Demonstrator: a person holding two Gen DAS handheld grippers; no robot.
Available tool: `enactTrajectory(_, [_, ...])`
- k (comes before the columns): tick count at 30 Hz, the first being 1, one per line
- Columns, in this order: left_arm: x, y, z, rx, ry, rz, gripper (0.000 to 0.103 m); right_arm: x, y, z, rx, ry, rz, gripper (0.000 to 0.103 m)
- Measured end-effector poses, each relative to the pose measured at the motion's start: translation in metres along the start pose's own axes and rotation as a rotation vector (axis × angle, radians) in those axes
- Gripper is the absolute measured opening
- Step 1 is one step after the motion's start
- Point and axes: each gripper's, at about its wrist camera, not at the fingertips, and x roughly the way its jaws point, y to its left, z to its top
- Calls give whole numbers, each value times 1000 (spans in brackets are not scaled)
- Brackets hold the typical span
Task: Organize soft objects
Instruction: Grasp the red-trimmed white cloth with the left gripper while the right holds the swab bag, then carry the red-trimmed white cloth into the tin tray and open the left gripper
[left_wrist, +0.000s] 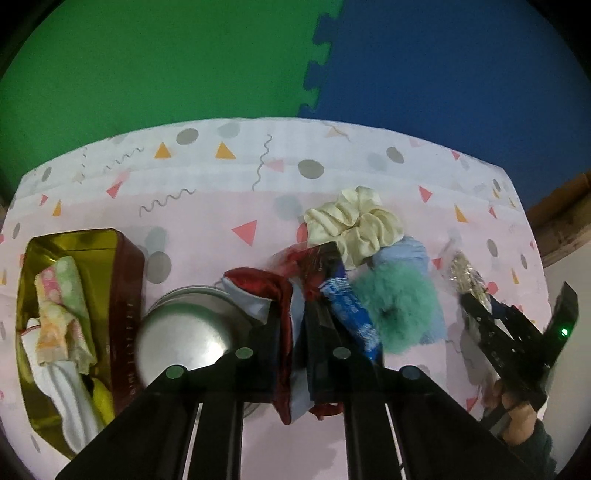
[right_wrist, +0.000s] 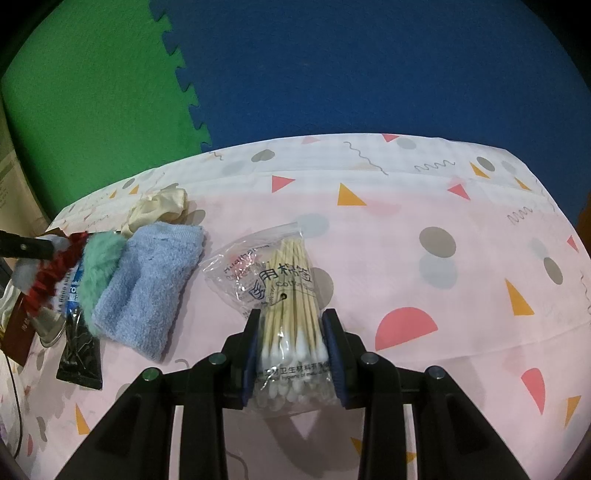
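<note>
Right wrist: tool (right_wrist: 291, 354) clamps swab bag (right_wrist: 280, 295)

left gripper (left_wrist: 291, 325): black frame, round silver screws
right gripper (right_wrist: 291, 339): black arms, dark blue pads, a green light (seen from the left)
sleeve (left_wrist: 535, 448): dark cuff

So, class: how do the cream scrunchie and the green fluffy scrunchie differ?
The cream scrunchie is smooth, shiny gathered fabric; the green fluffy scrunchie is furry. The cream one lies farther back on the tablecloth; the green one rests on the blue towel. Both are soft rings.
</note>
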Motion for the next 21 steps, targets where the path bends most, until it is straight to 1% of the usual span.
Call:
enactTrajectory(3, [-14, -2, -3, 10, -21, -30, 9, 0, 0, 0, 0, 0, 0, 33])
enactTrajectory(10, [-42, -8, -6, 32, -67, -35, 9, 1, 0, 0, 1, 0, 0, 33])
enactTrajectory(13, [-53, -4, -7, 31, -87, -21, 9, 1, 0, 0, 0, 0, 0, 33])
enactTrajectory(16, [-64, 5, -6, 27, -108, 9, 9, 1, 0, 0, 0, 0, 0, 33])
enactTrajectory(21, [-76, 31, -6, -7, -123, 73, 9, 1, 0, 0, 0, 0, -1, 33])
